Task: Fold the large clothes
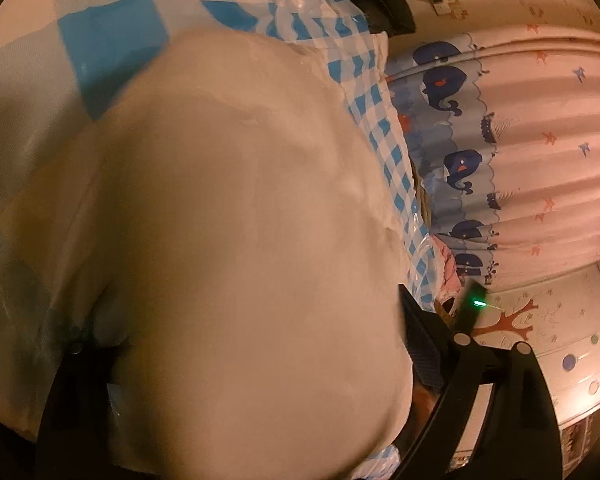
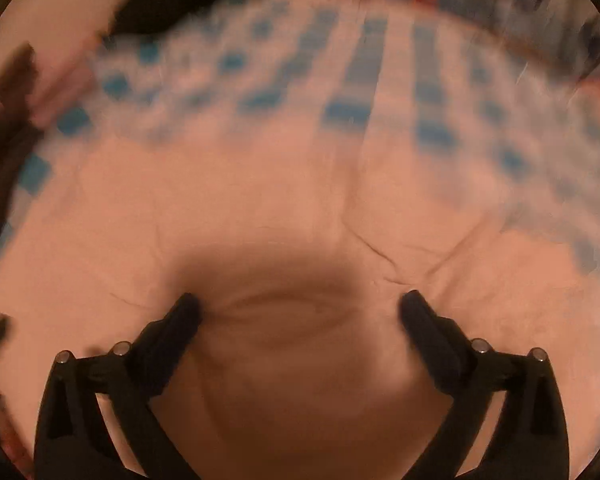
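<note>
Two views, one garment: a big pale cream cloth point(image 1: 228, 220) fills centre and lower left of the left wrist view and also the lower half of the right wrist view point(image 2: 300, 208). It lies on a blue-and-white checked cover point(image 1: 374, 120), prob. a table w/ a plastic sheet, though I can't be sure what's underneath.

Left tongs point(image 1: 260, 360): cloth is draped right over them, one dark finger showing lower left, the other lower right w/ a green light near it. Fabric bulges up between and over them, so I can't tell if they pinch it or are just buried.

Right tongs point(image 2: 300, 304): fingers spread wide, tips pressing down into the cloth at lower centre, a shallow puckered fold and a dark shadow between them. Nothing is clamped yet. This view is motion-blurred toward the top.

Handling, as a guess: thin, soft, light fabric, no stiffness at all; it wrinkles and sags wherever it isn't supported. Likely to slide easily on the glossy cover, so it drags rather than stays put. Best hold is an edge or corner, both layers bunched deep between the fingers, not the flat middle where the tips only push a ridge. Lift slowly, both sides level.

Background at right of left view: whale-print curtain point(image 1: 500, 140).
</note>
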The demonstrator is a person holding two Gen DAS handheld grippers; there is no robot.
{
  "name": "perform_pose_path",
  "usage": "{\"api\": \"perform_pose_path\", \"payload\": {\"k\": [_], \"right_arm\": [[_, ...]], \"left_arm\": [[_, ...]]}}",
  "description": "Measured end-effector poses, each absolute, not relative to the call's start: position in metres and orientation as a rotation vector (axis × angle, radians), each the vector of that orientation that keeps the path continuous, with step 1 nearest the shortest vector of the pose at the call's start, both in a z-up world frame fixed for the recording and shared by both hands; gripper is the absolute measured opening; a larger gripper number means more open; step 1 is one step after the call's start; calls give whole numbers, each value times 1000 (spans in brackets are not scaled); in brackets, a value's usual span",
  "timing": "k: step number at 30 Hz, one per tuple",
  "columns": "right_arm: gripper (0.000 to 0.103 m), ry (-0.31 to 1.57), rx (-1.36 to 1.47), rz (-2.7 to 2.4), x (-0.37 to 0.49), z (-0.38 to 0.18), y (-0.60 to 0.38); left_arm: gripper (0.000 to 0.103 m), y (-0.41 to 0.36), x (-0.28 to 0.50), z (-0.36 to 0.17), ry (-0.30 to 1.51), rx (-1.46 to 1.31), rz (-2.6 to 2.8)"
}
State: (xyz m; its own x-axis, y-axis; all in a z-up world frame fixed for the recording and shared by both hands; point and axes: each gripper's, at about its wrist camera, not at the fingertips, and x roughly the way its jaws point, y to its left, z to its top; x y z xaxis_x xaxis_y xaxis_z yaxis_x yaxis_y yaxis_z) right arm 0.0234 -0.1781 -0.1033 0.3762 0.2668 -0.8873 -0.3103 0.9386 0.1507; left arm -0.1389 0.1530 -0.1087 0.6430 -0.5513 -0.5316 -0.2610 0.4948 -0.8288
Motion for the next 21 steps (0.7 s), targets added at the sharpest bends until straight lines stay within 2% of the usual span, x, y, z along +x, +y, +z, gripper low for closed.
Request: {"api": "perform_pose_path", "payload": {"k": [2,6,10,15,18,21], "right_arm": [[97,1127,-28,372,21,-93,-182],[97,983,-119,345,-25,-54,-184],[97,1036,-182,327,-33,-84,-181],[97,938,-166,306,-56,-61,-179],[97,986,-239,301,-62,-90,-167],[97,994,-194,299,-59,-79,-172]], "left_arm": [[86,152,-139,-109,901,-1064,-200],[86,153,-139,-110,900,-1074,-191],[87,151,-141,-111,894,-1066,-176],[87,153,-144,-112,882,-1077,-181],[87,152,-146,-110,869,-1058,-179],[83,151,-146,-109,865,-1045,-184]]}}
